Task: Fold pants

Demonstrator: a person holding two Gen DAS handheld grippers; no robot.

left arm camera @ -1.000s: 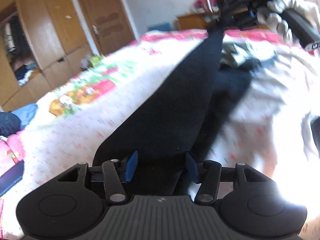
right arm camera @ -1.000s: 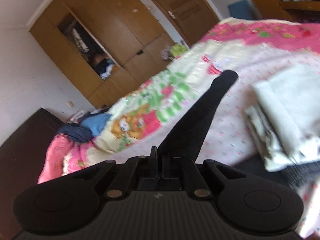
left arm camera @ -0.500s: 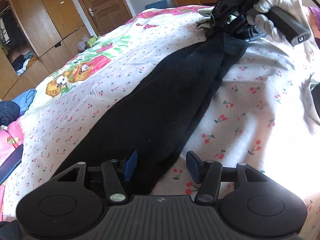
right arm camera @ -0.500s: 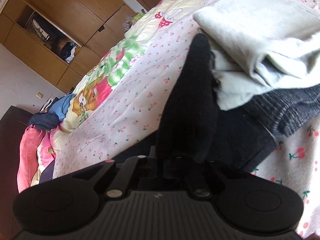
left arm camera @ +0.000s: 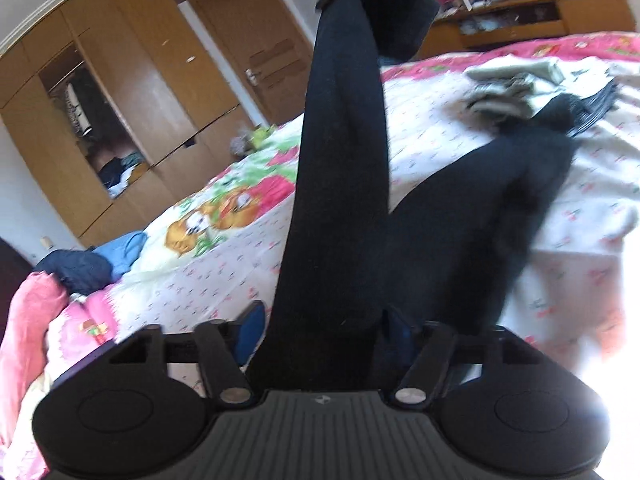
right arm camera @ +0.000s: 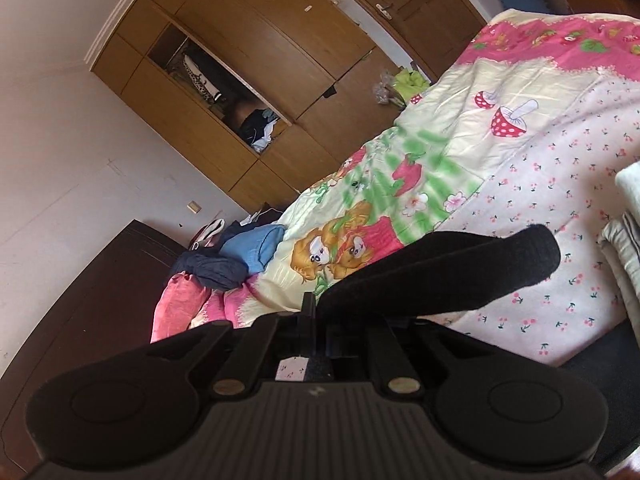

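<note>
Black fabric, one pair of pants point(left arm camera: 340, 184): stretched taut through the air above the bed, one leg running from between the left gripper's fingers up to the top edge of the left wrist view, the other leg trailing down onto the quilt toward the right.

Quilt point(right arm camera: 532, 152): white with small cherry print, cartoon bear and mushroom panel, pink border; covers the whole bed.

Wardrobe point(right arm camera: 256, 64): brown wood, one compartment open with clothes inside. Wooden door point(left arm camera: 256, 52) beside it, shown more fully in the left wrist view.

Dresser point(left arm camera: 540, 12): low, wooden, cluttered on top; left wrist view only.

Dark cabinet point(right arm camera: 100, 300): beside the bed; right wrist view only.

Folded laundry point(left arm camera: 516, 88): pale pile with a dark striped piece, lying on the quilt near the trailing leg.

Loose clothes point(right arm camera: 240, 256): blue and navy heap at the quilt's far edge, pink bedding beneath.

Left gripper point(left arm camera: 320, 324): blue fingers point(left arm camera: 250, 330) spread wide, pants cloth passing between them; whether they press it cannot be told.

Right gripper point(right arm camera: 316, 312): jaws pressed together, pinching a folded end of the pants, which juts forward over the quilt.
</note>
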